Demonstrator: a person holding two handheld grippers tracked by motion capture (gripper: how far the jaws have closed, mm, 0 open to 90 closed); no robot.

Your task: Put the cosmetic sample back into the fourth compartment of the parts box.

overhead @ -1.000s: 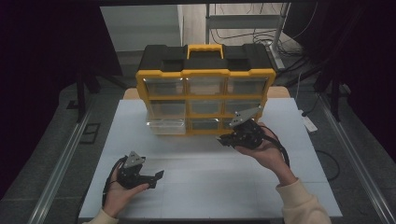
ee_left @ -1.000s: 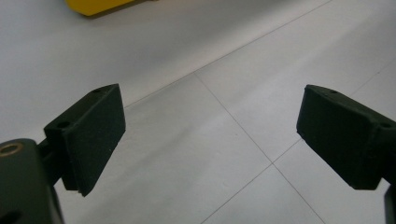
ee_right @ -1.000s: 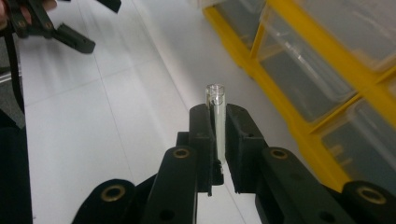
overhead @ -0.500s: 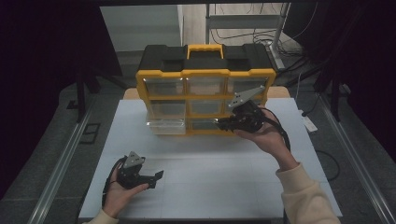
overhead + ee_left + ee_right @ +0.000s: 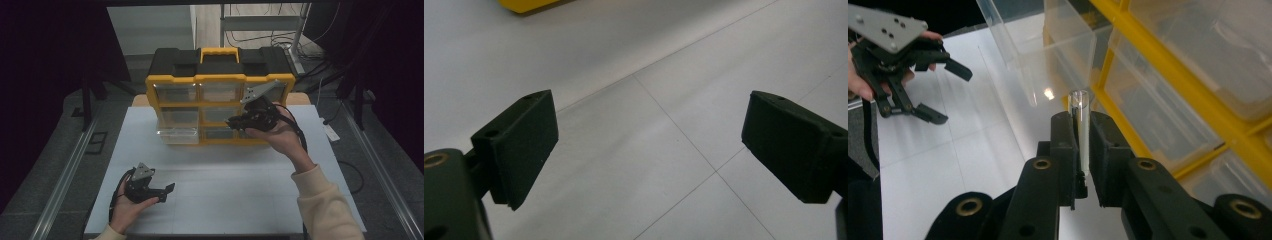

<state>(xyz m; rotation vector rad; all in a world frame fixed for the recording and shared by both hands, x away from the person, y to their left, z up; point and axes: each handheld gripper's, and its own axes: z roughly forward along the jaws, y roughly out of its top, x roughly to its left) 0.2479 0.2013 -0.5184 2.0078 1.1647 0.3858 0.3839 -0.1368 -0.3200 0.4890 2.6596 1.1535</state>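
While the left tongs (image 5: 167, 190) idle open low over the near bench (image 5: 240, 195), the right tongs (image 5: 1083, 132) grip a small clear tube (image 5: 1079, 131) at the organizer (image 5: 220, 107). One clear drawer (image 5: 177, 134) is pulled out; tube picked, drop-off left, probably.

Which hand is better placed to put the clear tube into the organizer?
Right. The right gripper is shut on the tube just in front of the organizer; the left gripper rests open, low at the table's near edge.
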